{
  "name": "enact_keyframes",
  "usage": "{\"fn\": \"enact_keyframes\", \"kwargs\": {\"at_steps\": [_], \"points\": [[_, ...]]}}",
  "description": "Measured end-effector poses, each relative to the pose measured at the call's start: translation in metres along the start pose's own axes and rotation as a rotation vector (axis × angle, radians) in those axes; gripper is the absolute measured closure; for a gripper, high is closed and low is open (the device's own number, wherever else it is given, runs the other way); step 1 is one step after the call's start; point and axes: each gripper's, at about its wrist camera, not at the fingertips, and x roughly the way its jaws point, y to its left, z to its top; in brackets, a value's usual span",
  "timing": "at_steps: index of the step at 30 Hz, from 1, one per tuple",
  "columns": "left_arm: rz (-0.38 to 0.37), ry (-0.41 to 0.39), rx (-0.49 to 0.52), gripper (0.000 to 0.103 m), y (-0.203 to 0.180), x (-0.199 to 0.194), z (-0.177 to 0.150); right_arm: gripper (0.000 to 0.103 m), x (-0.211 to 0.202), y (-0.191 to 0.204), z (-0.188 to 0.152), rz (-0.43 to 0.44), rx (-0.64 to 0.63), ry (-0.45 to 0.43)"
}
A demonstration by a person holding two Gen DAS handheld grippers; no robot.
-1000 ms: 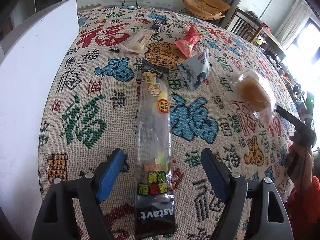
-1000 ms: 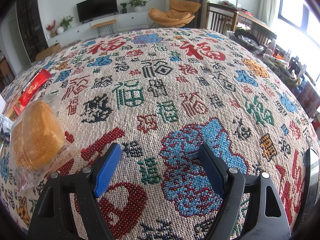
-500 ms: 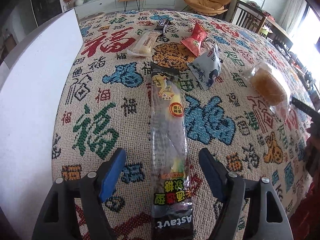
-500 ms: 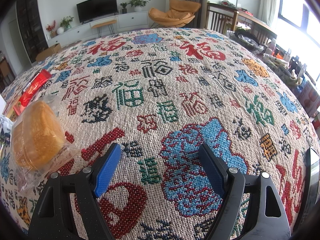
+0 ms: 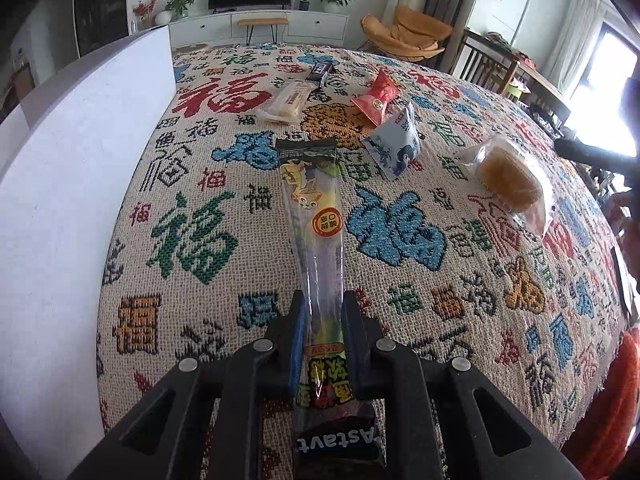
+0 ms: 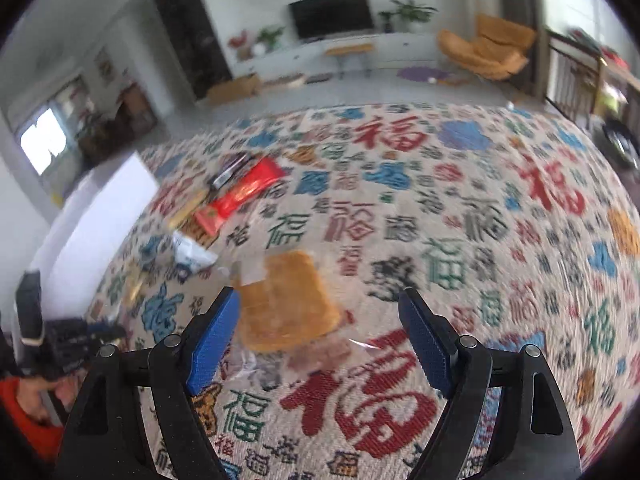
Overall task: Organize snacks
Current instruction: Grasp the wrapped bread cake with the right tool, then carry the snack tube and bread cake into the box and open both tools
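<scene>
My left gripper (image 5: 323,300) is shut on a long clear snack packet (image 5: 316,216) with a cartoon print and a black end; the packet lies along the patterned tablecloth (image 5: 192,240). My right gripper (image 6: 320,296) is open, its blue pads on either side of a wrapped orange cake (image 6: 288,300), which also shows in the left wrist view (image 5: 508,178). A blue-white pouch (image 5: 394,146), a red packet (image 5: 376,98), a pale bar (image 5: 286,102) and a small dark bar (image 5: 318,72) lie farther back.
A white box wall (image 5: 72,184) stands along the table's left side. The right wrist view is motion-blurred; it shows the red packet (image 6: 240,196) and the left gripper (image 6: 68,340) at lower left. Chairs and a TV unit stand beyond the table.
My left gripper has closed on the long packet. My right gripper has swung left and now points at the wrapped cake, which was off to its left before.
</scene>
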Motion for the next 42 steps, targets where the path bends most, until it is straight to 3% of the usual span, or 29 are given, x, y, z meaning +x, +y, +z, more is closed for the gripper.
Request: {"fn": "enact_keyframes", "kwargs": {"at_steps": [3,5,7,8,16,20,24,27,30,33,35,37,38,39,41,42], "points": [[-0.005,-0.018,-0.032,0.087,0.002,-0.009,-0.004,0.019,0.070,0.035,0.015,-0.073,-0.138,0.246],[-0.012,-0.046,-0.048,0.087,0.004,-0.020,-0.006,0.015,0.115,0.050,0.005,-0.145,-0.188,0.390],[-0.027,-0.075,-0.061,0.087,0.006,-0.032,-0.006,0.019,0.109,0.049,0.012,-0.131,-0.110,0.323],[-0.039,-0.090,-0.068,0.087,0.006,-0.039,-0.006,0.029,0.102,0.045,0.013,-0.126,-0.057,0.304],[-0.220,-0.217,-0.171,0.087,0.005,-0.101,-0.004,0.030,0.000,0.053,0.013,-0.035,0.025,0.099],[-0.311,-0.286,-0.240,0.087,0.020,-0.147,-0.006,0.030,-0.055,0.090,0.025,0.074,0.015,-0.008],[-0.323,-0.370,-0.311,0.087,0.054,-0.199,-0.009,0.029,-0.074,0.160,0.034,0.205,-0.058,-0.067],[-0.272,-0.432,-0.359,0.087,0.087,-0.238,-0.017,0.029,-0.082,0.222,0.043,0.312,-0.118,-0.093],[-0.168,-0.470,-0.390,0.087,0.120,-0.264,-0.022,0.029,-0.080,0.279,0.053,0.426,-0.146,-0.095],[-0.065,-0.467,-0.425,0.087,0.153,-0.271,-0.026,0.029,-0.068,0.331,0.062,0.486,-0.177,-0.081],[0.016,-0.425,-0.436,0.086,0.172,-0.264,-0.026,0.028,-0.057,0.360,0.060,0.506,-0.191,-0.070],[0.089,-0.361,-0.468,0.068,0.191,-0.245,-0.027,0.026,-0.040,0.386,0.056,0.511,-0.206,-0.055],[0.114,-0.339,-0.495,0.039,0.201,-0.234,-0.029,0.019,-0.028,0.398,0.052,0.510,-0.224,-0.028],[0.153,-0.318,-0.537,0.020,0.212,-0.222,-0.033,0.018,-0.016,0.410,0.047,0.498,-0.250,0.020],[0.212,-0.290,-0.604,0.020,0.224,-0.208,-0.042,0.018,0.001,0.429,0.034,0.452,-0.299,0.094],[0.222,-0.278,-0.619,0.020,0.226,-0.202,-0.046,0.018,0.002,0.431,0.028,0.450,-0.312,0.089]]}}
